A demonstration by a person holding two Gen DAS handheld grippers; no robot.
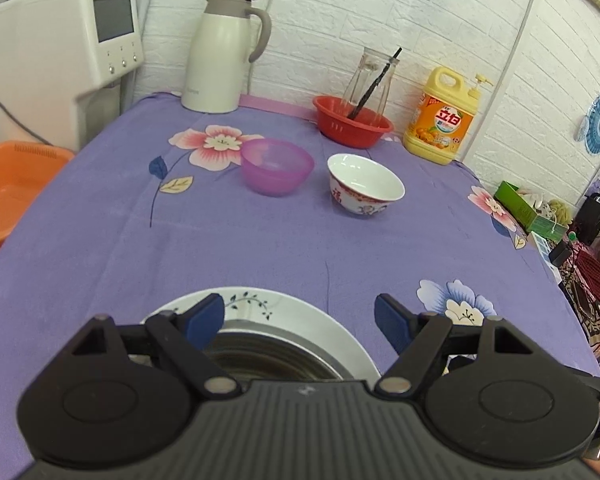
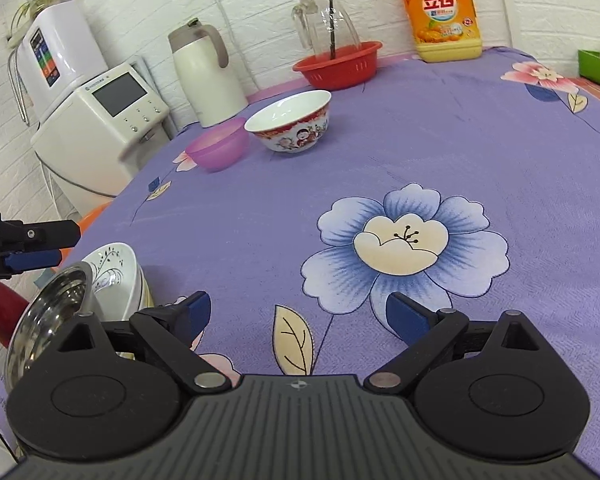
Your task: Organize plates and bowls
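Observation:
A white plate with a vine pattern lies at the table's near edge with a steel bowl stacked in it. My left gripper is open just above them, holding nothing. The same stack shows in the right wrist view: the white plate and steel bowl at lower left, with the left gripper's fingers above. A purple plastic bowl and a white-and-red china bowl stand side by side mid-table. My right gripper is open and empty over the cloth.
At the back stand a white thermos jug, a red basket with a glass pitcher in it, and a yellow detergent bottle. An orange basin and a white appliance sit off the table's left. Clutter lies at the right edge.

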